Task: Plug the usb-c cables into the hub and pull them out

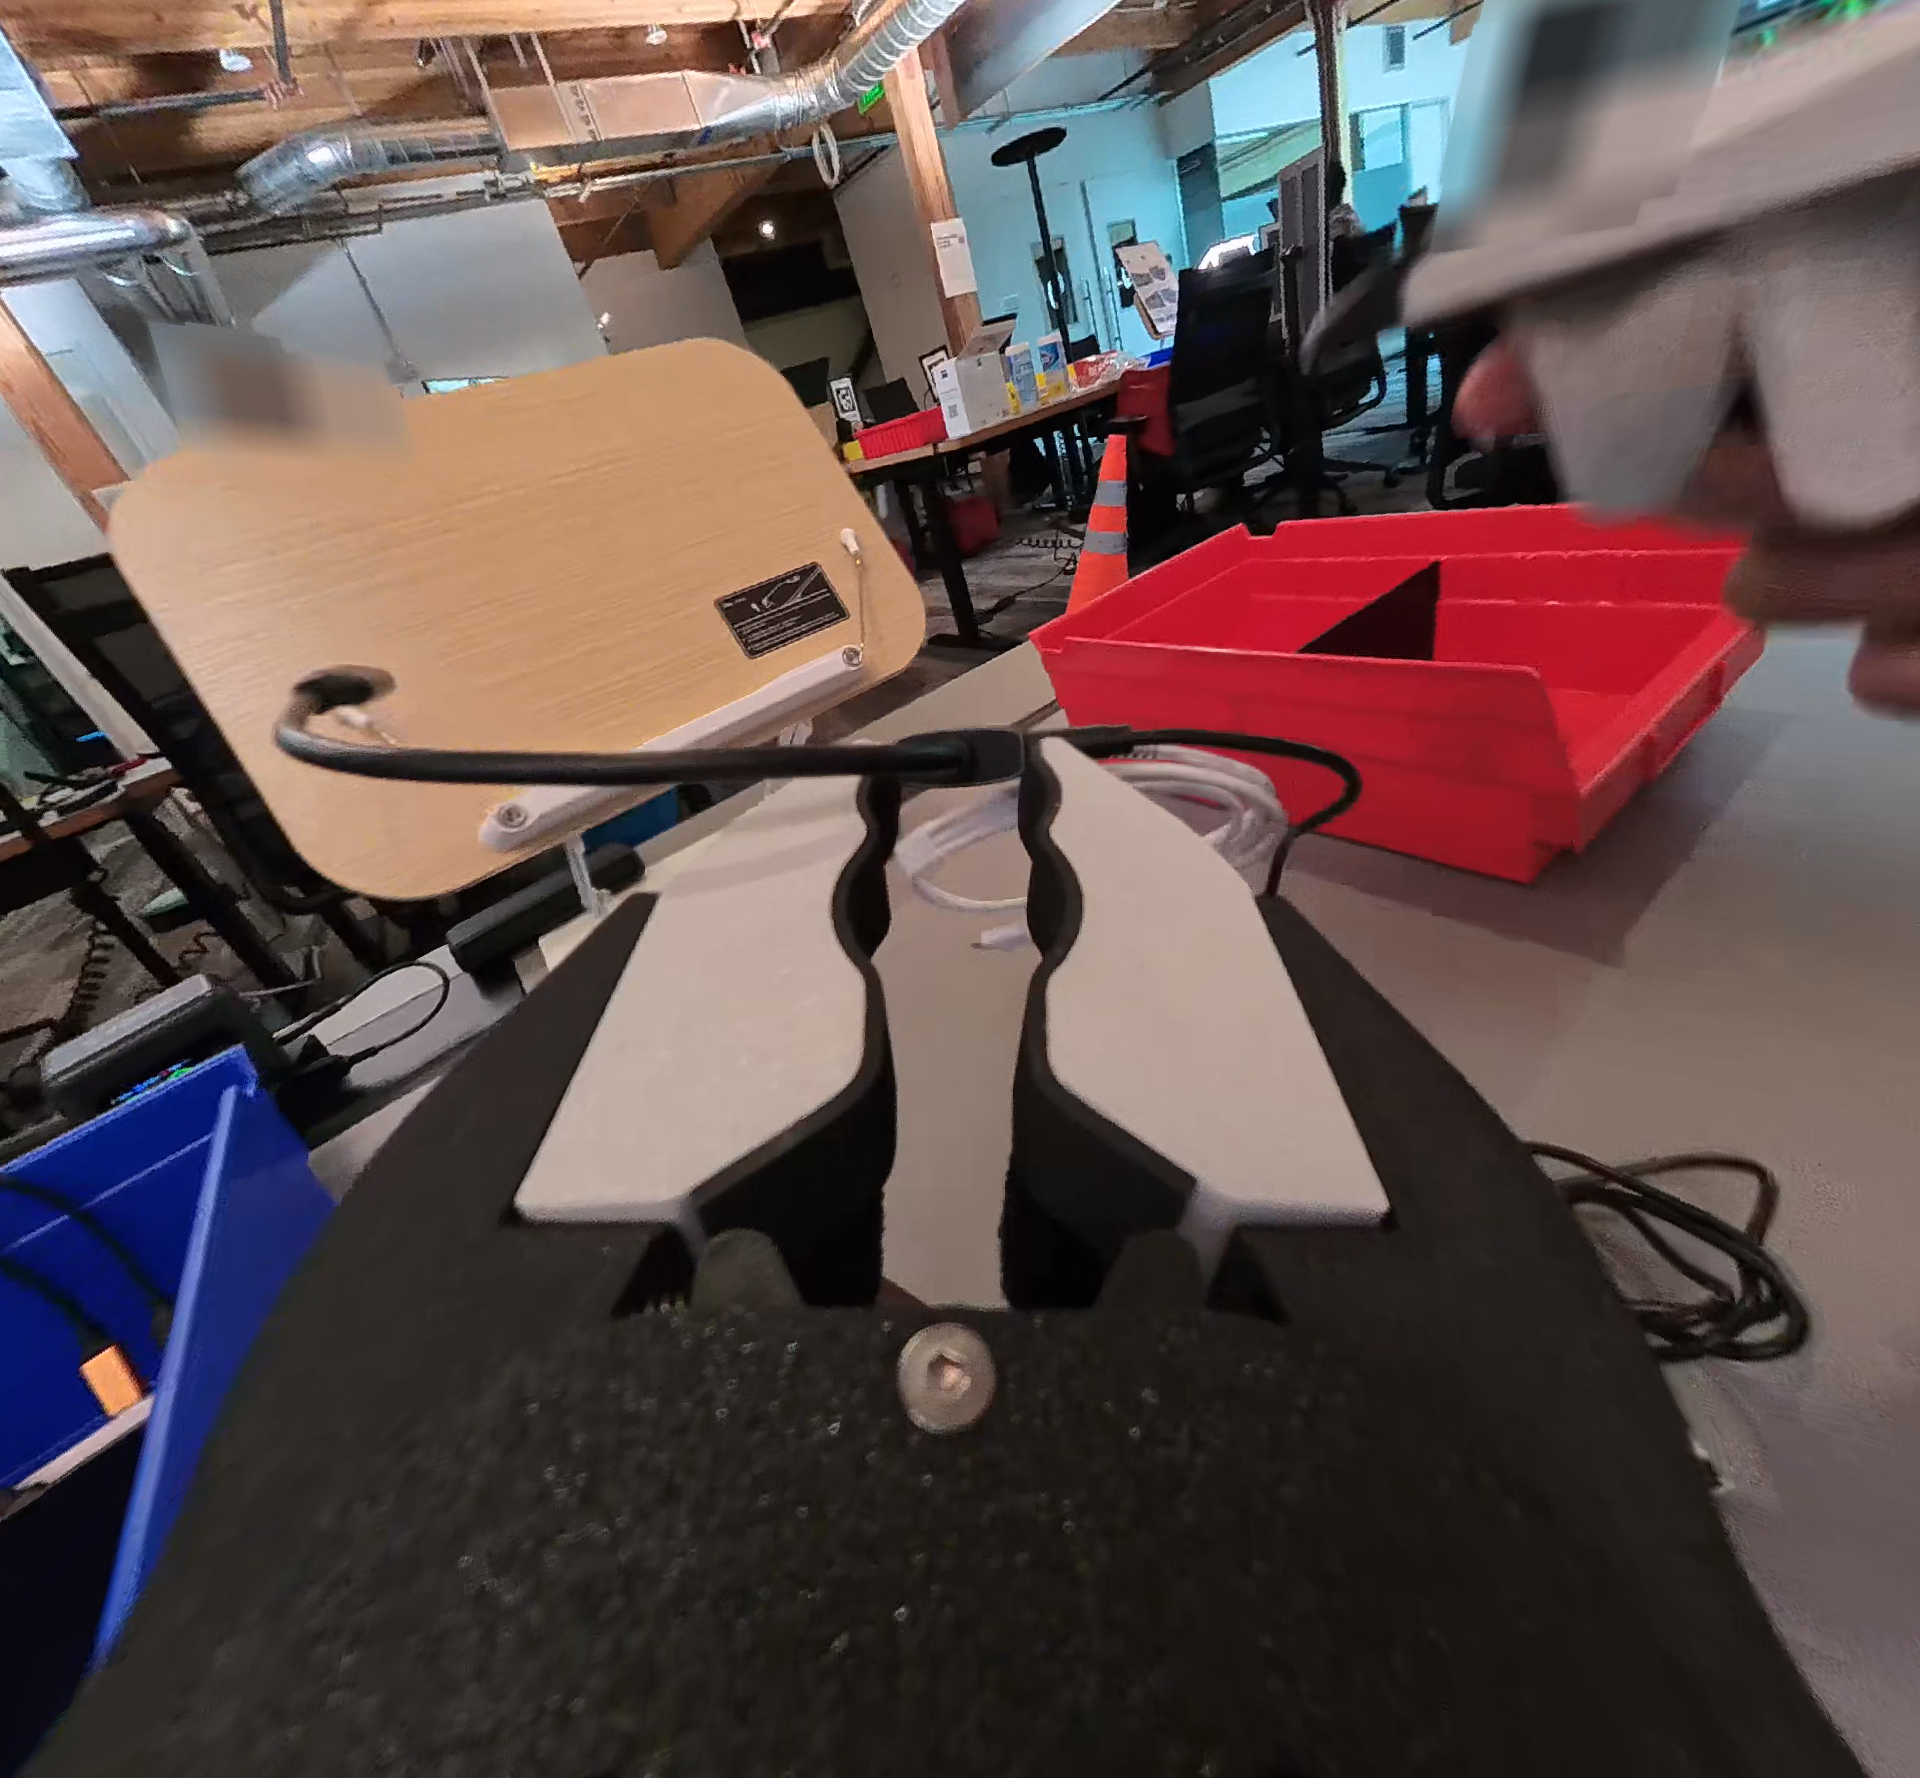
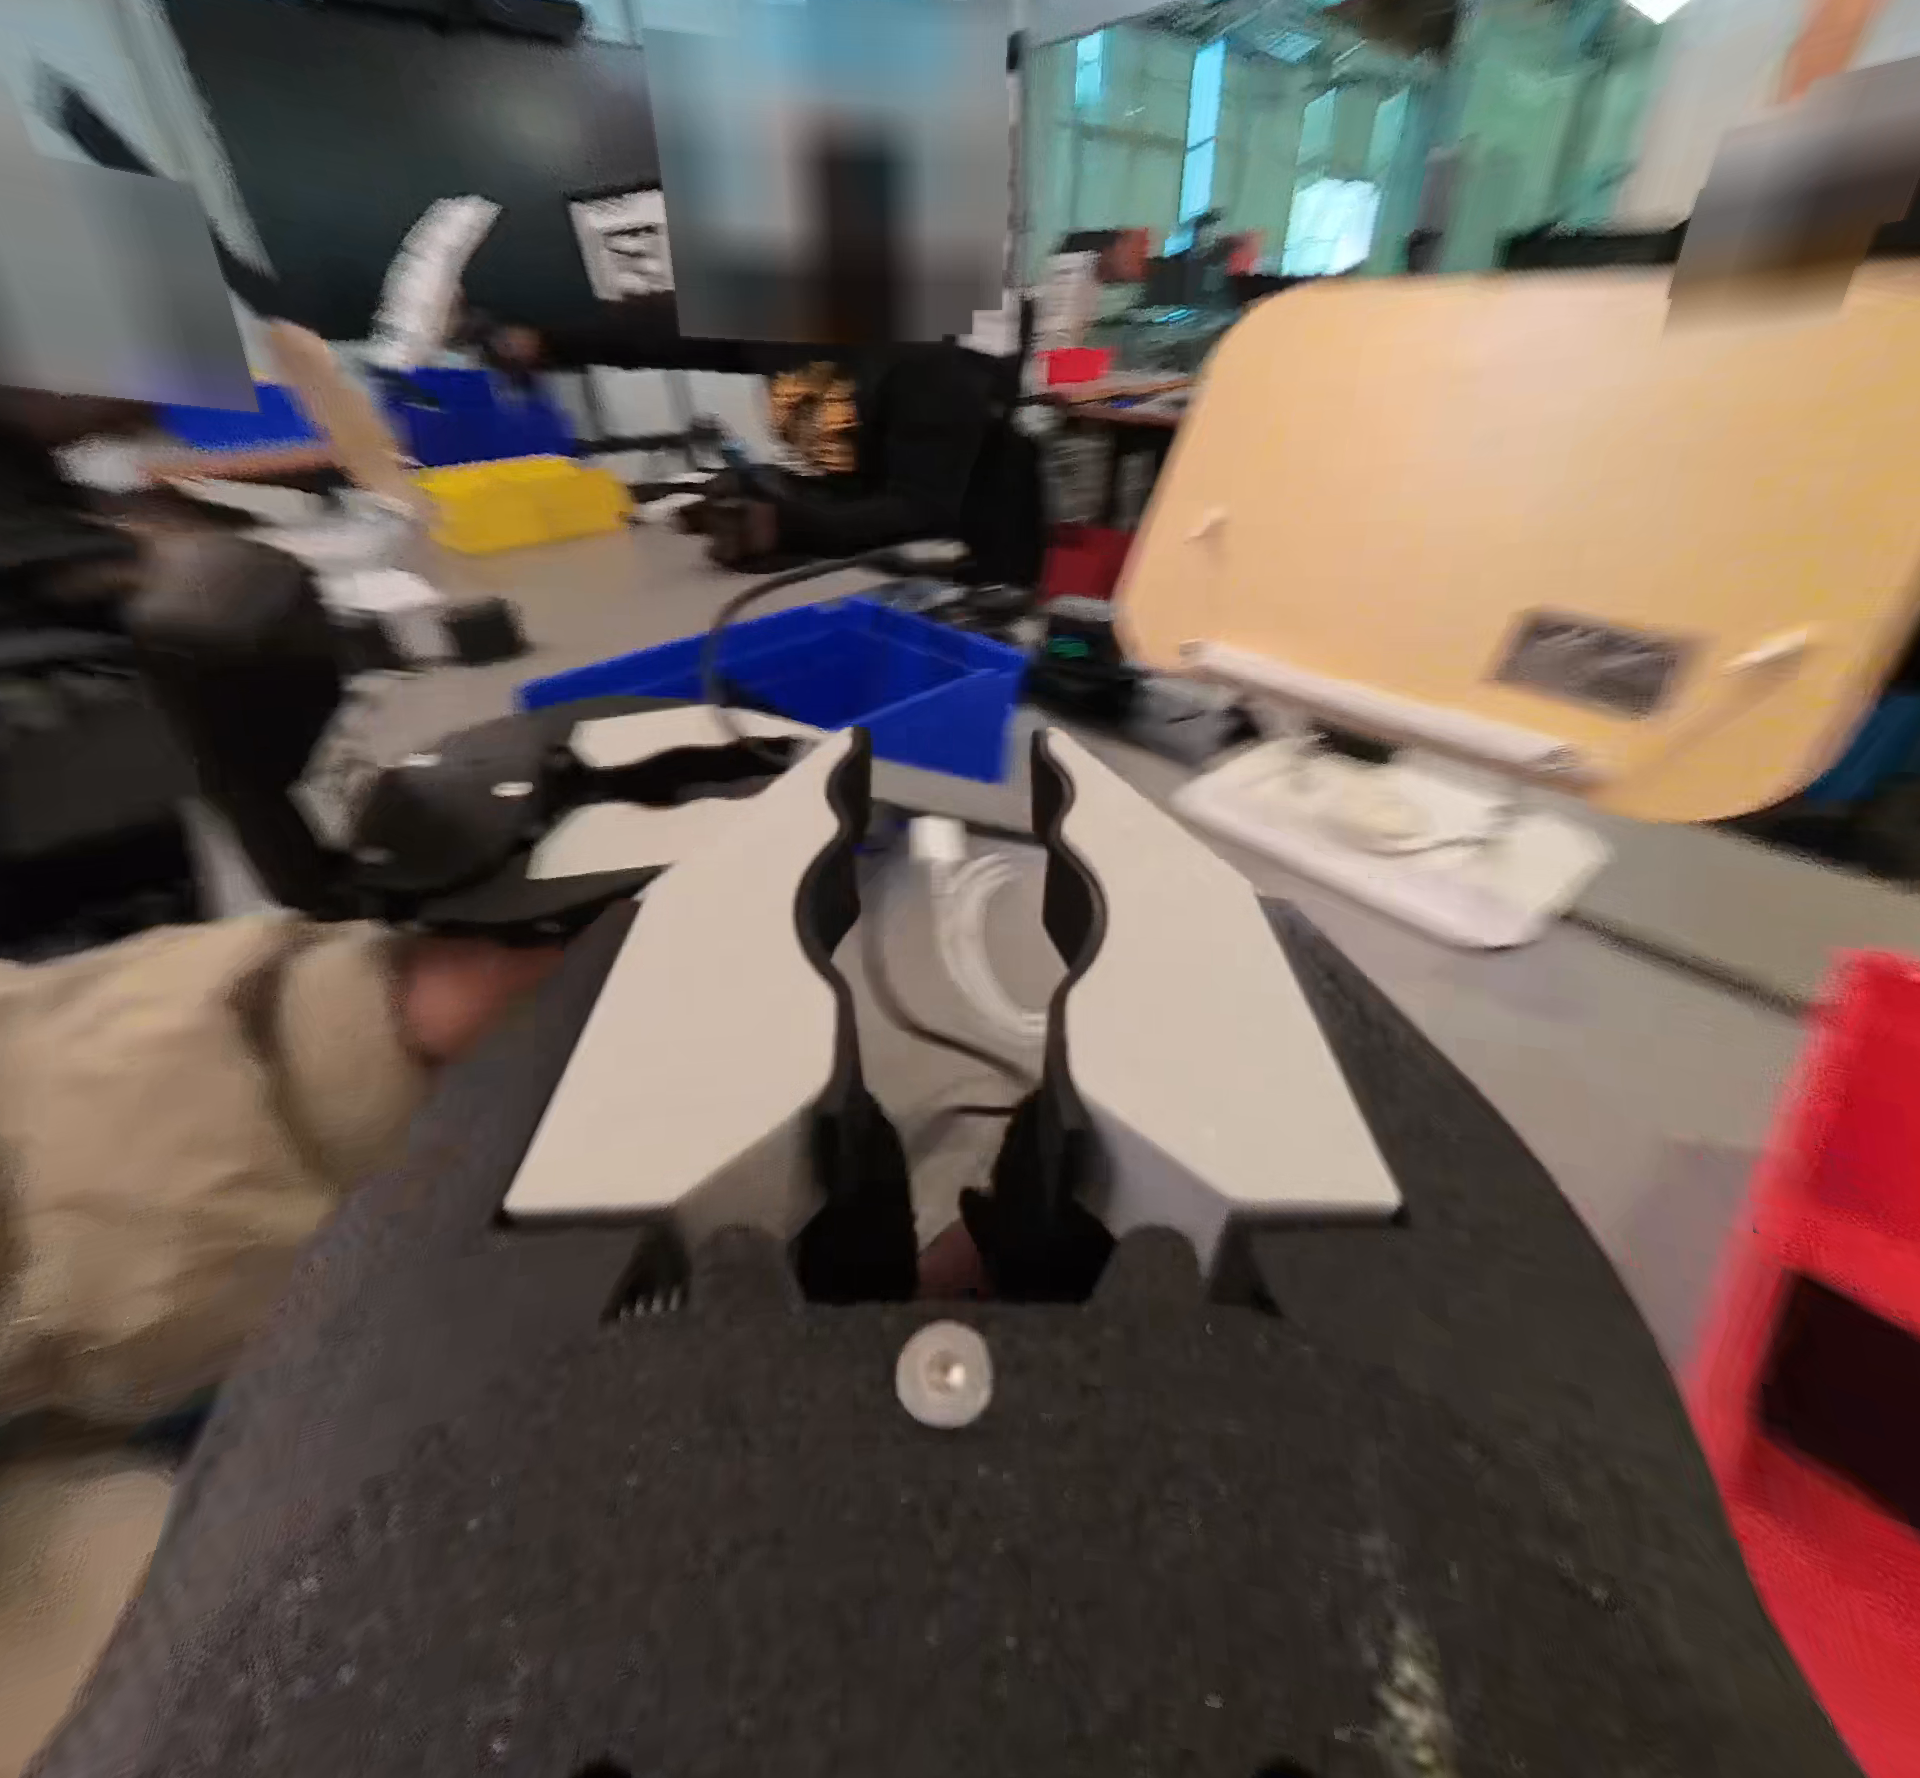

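Observation:
My left gripper (image 1: 961,762) is shut on the plug end of a black cable (image 1: 623,778), held across its fingertips above the grey table (image 1: 1558,1001). The cable arcs out to the left and trails right, down to the table. A coiled white cable (image 1: 1216,809) lies on the table just beyond the fingers. My right gripper (image 2: 948,752) is open and empty, above the white cable (image 2: 987,907); this view is motion-blurred. The left gripper (image 2: 748,783) shows to its left with the black cable (image 2: 717,648) rising from it. I cannot make out a hub.
A red bin (image 1: 1403,689) stands on the table at the right, and a blue bin (image 2: 862,679) at the far left edge. A tilted wooden board (image 1: 499,606) stands beyond the table. More black cable (image 1: 1683,1250) lies loose near right. The right gripper's grey body (image 1: 1621,201) hangs upper right. The tips of one gripper are about 11 cm away from the tips of the other.

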Tool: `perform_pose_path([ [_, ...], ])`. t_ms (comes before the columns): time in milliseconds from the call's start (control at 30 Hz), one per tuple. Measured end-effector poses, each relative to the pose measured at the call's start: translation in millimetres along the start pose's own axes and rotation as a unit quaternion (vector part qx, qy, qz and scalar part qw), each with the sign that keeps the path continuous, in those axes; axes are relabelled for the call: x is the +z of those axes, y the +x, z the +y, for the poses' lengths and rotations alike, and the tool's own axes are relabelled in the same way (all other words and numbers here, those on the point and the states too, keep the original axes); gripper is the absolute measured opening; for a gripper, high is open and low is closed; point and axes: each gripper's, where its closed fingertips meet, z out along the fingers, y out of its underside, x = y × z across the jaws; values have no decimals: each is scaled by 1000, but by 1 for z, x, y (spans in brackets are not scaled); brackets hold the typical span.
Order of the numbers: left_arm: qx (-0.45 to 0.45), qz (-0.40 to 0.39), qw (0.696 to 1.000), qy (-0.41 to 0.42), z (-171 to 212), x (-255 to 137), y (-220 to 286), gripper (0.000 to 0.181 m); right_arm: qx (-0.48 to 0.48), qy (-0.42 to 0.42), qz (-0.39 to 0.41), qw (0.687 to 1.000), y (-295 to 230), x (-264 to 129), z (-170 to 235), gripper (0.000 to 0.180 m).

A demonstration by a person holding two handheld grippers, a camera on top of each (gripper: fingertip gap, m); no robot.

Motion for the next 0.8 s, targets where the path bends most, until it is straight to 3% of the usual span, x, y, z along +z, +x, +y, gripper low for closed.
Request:
perform_pose_path([
  [67, 16, -6, 1000, 7, -6, 0, 6, 22, 89, -26, -54, 994, -18, 15, 28, 34],
  [167, 40, -9, 999, 16, -14, -1, 17, 22, 94, -31, -43, 994, -28, 31, 60, 29],
  [533, 27, 5, 999, 35, -13, -2, 24, 22, 137, 15, -40, 990, -27, 33, 61, 9],
  [667, 42, -8, 999, 2, -5, 2, 21, 23, 144, 7, -33, 989, -23, 36, 68, 7],
  [800, -20, -97, 995, -25, 4, -3, -35, 22, 157, -7, -17, 988, -14, 32, 79, 4],
])
